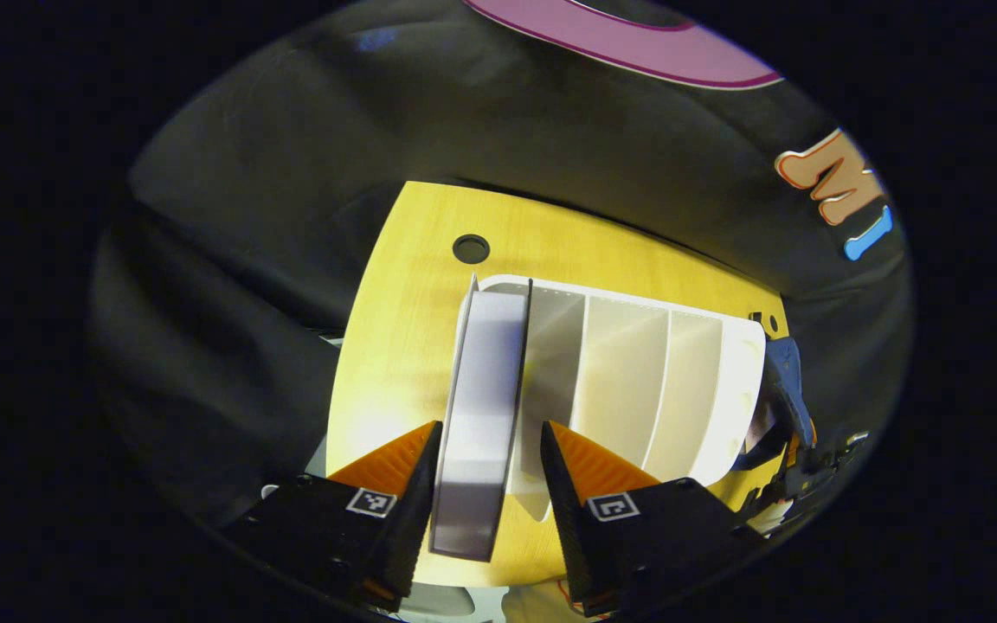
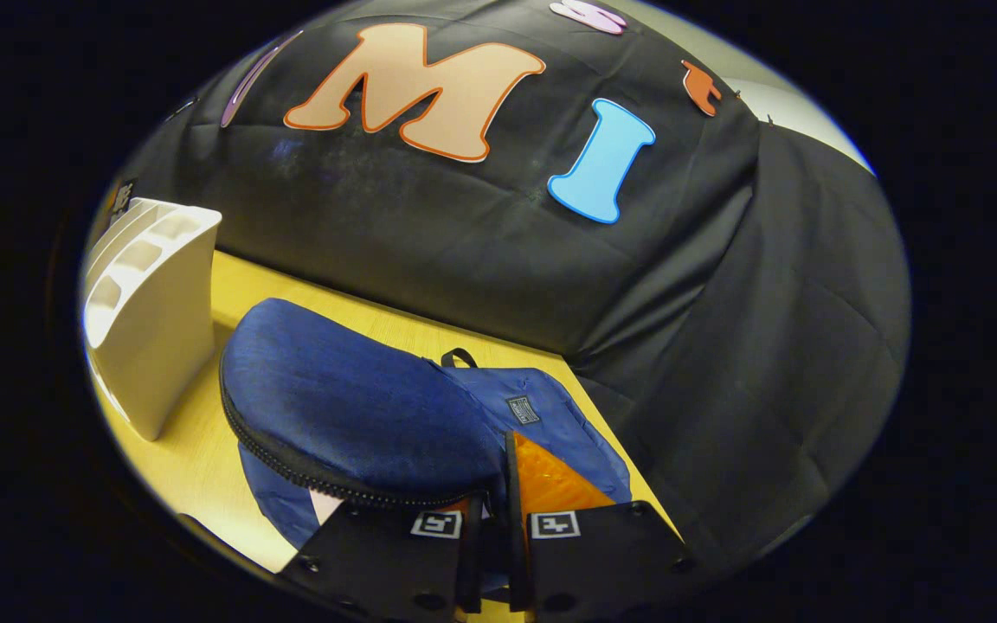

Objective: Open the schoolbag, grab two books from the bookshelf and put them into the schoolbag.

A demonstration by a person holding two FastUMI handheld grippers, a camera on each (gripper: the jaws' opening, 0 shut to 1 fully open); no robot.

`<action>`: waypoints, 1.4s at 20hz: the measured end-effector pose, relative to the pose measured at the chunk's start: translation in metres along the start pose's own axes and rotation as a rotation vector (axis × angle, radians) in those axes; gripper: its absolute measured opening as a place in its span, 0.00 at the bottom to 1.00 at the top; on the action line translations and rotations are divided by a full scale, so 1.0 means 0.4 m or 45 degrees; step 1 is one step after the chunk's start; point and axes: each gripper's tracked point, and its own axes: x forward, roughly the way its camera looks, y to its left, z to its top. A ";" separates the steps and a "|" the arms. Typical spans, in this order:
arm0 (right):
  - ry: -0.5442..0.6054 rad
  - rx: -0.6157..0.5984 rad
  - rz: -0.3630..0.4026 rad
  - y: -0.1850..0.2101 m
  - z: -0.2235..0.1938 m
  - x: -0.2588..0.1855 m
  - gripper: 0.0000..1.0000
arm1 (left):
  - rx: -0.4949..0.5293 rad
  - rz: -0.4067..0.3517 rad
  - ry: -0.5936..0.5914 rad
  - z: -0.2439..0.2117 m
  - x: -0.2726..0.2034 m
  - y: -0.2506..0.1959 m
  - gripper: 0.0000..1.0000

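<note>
My left gripper stands wide around the book in the end slot of the bookshelf; I should centre the spine, then squeeze evenly. My right gripper is pinched on the schoolbag flap, holding it raised.

A staged recording booth, not a lived-in room: creased black cloth wall hangs behind the far edge of a yellow wooden table, which carries a white plastic slotted bookshelf.
</note>
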 end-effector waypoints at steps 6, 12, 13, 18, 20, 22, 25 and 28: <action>-0.005 0.016 -0.009 0.004 0.000 -0.003 0.15 | 0.058 -0.002 0.091 -0.010 0.053 -0.046 0.48; -0.009 0.022 -0.015 -0.005 0.000 -0.007 0.13 | 0.031 0.033 0.167 -0.028 0.122 -0.024 0.43; -0.008 0.020 -0.014 -0.005 0.000 -0.008 0.13 | 0.017 0.030 0.184 -0.034 0.129 -0.022 0.43; -0.006 0.014 -0.011 -0.002 -0.002 -0.003 0.13 | 0.006 0.047 0.217 -0.054 0.152 -0.010 0.48; -0.005 0.007 -0.011 0.001 -0.002 -0.005 0.13 | -0.004 0.052 0.230 -0.059 0.153 -0.009 0.45; -0.005 0.002 -0.011 0.001 -0.003 -0.009 0.13 | -0.054 0.078 0.270 -0.076 0.142 -0.010 0.45; -0.008 -0.001 -0.006 -0.003 -0.006 -0.013 0.13 | -0.079 0.096 0.257 -0.079 0.105 -0.016 0.45; -0.011 0.002 0.000 -0.006 -0.004 -0.012 0.13 | -0.047 0.099 0.205 -0.075 0.039 -0.035 0.45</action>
